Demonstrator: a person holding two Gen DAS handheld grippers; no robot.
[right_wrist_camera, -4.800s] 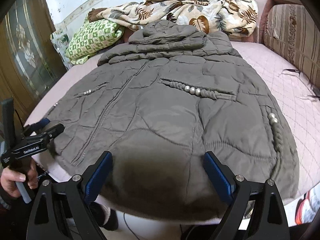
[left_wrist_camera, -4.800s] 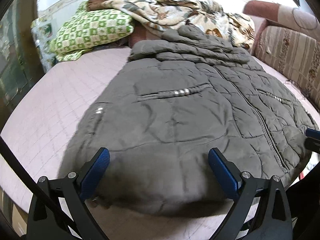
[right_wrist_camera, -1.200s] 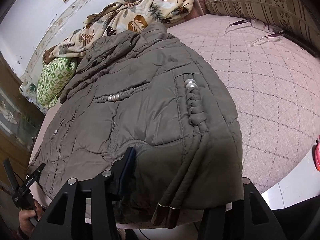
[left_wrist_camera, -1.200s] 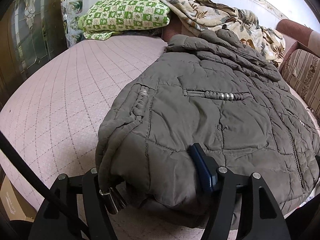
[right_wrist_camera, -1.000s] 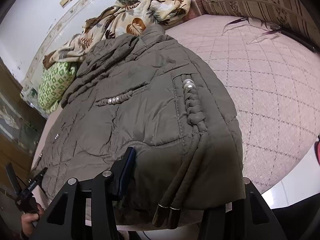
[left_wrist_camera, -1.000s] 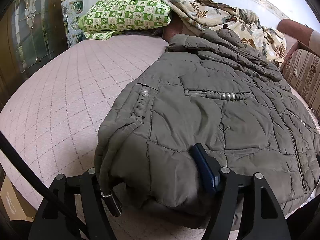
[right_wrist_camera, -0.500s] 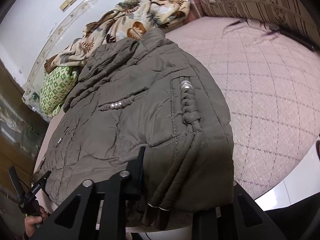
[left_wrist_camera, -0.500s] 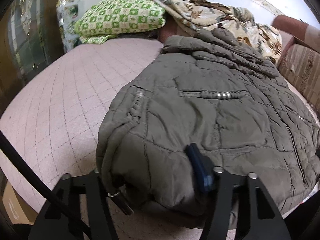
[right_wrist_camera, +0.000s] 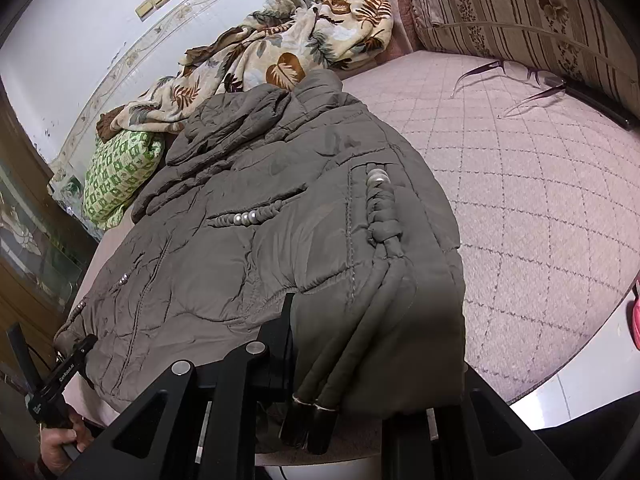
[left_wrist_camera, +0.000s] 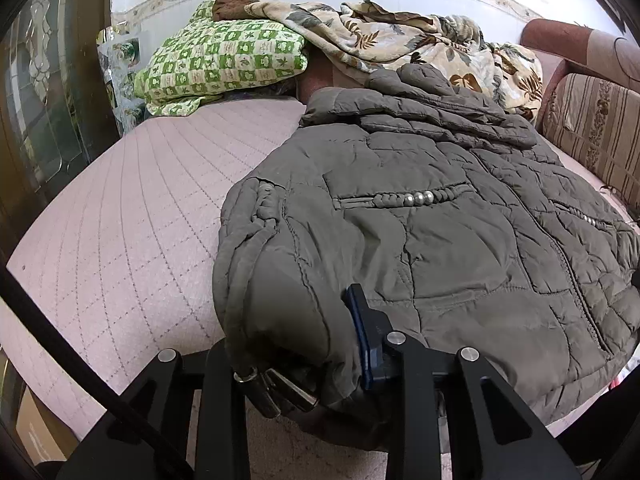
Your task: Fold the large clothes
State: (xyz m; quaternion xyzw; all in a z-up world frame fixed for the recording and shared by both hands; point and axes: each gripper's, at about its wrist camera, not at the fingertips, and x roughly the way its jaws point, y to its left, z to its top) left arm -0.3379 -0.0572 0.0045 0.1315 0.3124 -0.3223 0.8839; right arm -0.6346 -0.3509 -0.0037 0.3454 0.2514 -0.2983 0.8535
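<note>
**Both tongs clamped on the hem corners of a padded jacket on the bed**

A grey-brown quilted jacket (left_wrist_camera: 420,232) lies spread front-up across the pink quilted bed (left_wrist_camera: 132,216), filling the centre and right of the left wrist view and the centre and left of the right wrist view. Its collar end points toward the top of both frames, where it touches a leaf-patterned blanket (left_wrist_camera: 400,36). A green checked pillow (left_wrist_camera: 224,60) sits at the upper left of the left wrist view, just beside the blanket.

At the bottom centre of the left wrist view, the left tongs (left_wrist_camera: 296,344) are closed on the jacket's near hem corner; padded fabric bulges between the fingers, and metal-tipped drawcords (left_wrist_camera: 272,392) hang out below. One blue pad (left_wrist_camera: 360,336) presses into the fabric.

At the bottom centre of the right wrist view, the right tongs (right_wrist_camera: 376,360) grip the opposite hem corner, with the fabric draped over the right-hand finger and two metal-capped cords (right_wrist_camera: 312,420) dangling between the fingers.

A pair of glasses (right_wrist_camera: 516,84) lies on the bed at the upper right, near a striped cushion (right_wrist_camera: 520,12).
</note>
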